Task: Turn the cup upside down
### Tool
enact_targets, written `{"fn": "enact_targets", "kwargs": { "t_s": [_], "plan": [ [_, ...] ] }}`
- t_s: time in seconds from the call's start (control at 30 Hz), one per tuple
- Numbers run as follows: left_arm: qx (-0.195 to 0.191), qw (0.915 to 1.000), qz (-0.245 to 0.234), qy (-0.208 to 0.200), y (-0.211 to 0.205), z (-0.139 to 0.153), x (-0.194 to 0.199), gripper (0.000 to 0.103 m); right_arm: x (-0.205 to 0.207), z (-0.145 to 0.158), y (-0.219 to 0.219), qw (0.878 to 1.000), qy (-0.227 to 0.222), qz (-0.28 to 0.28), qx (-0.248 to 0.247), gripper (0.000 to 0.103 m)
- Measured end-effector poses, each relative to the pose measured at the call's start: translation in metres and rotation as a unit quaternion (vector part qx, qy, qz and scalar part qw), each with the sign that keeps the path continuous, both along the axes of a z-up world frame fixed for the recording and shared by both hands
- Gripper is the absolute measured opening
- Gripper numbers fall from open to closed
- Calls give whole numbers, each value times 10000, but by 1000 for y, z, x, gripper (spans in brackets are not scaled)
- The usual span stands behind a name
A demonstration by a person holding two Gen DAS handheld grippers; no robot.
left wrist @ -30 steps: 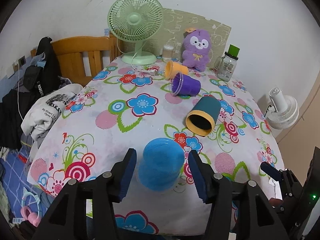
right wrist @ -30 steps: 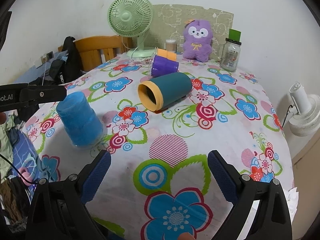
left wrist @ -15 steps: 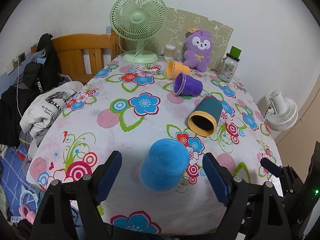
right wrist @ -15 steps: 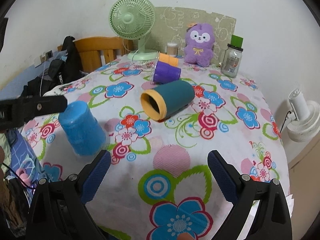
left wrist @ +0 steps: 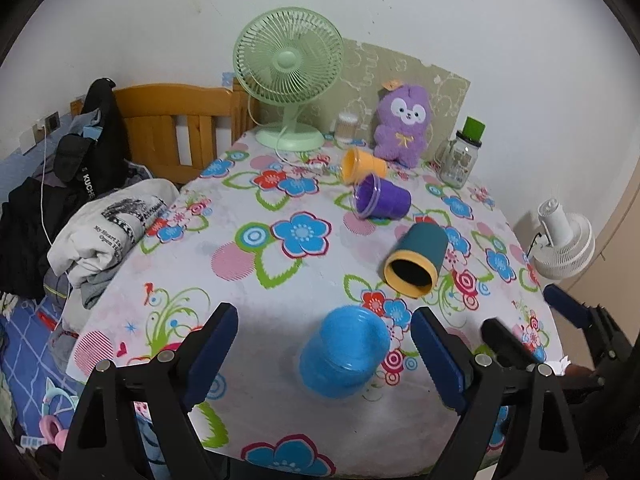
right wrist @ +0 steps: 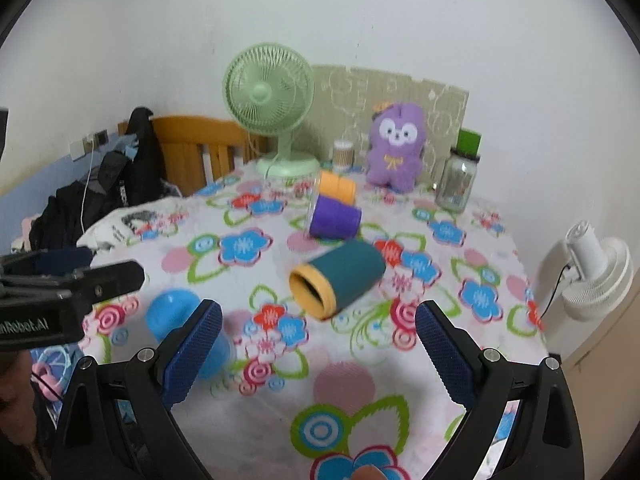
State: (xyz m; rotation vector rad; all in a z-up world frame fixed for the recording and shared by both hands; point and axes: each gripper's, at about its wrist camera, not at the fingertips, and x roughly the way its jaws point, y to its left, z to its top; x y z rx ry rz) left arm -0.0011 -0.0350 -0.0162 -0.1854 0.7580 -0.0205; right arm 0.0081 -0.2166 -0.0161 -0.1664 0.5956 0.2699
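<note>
A blue cup (left wrist: pixel 344 350) stands upside down on the flowered tablecloth near the front edge; it also shows in the right wrist view (right wrist: pixel 176 316), partly behind a finger. My left gripper (left wrist: pixel 324 354) is open and empty, its jaws wide on either side of the blue cup and apart from it. A teal cup with a yellow rim (left wrist: pixel 416 262) lies on its side at mid-table, as do a purple cup (left wrist: pixel 380 200) and an orange cup (left wrist: pixel 362 164) farther back. My right gripper (right wrist: pixel 316 352) is open and empty, in front of the teal cup (right wrist: pixel 338 276).
A green fan (left wrist: pixel 288 76), a purple plush toy (left wrist: pixel 402 124) and a glass jar with a green lid (left wrist: pixel 460 156) stand at the table's back. A wooden chair (left wrist: pixel 176 120) with clothes (left wrist: pixel 108 232) is at the left. A white fan (left wrist: pixel 564 240) stands at the right.
My left gripper opened wide and drew back from the blue cup, which stays upside down on the table. My right gripper moved forward toward the teal cup.
</note>
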Motion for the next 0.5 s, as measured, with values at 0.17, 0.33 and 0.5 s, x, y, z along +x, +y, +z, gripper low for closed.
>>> {"fn": "enact_targets", "kwargs": {
  "t_s": [0.17,0.33,0.5],
  "plan": [
    [-16,9999,69,-152,7,9,-2,90,0,21,2,9997,-207,-53,104,98],
    [33,9994,87,-341,9,19,-6,91,-2,32,7,9995,-296,-64,132,98],
    [66,9986,139,-511,11,29,-9,93,-5,41,11,9990,-420,-107,118,98]
  ]
}}
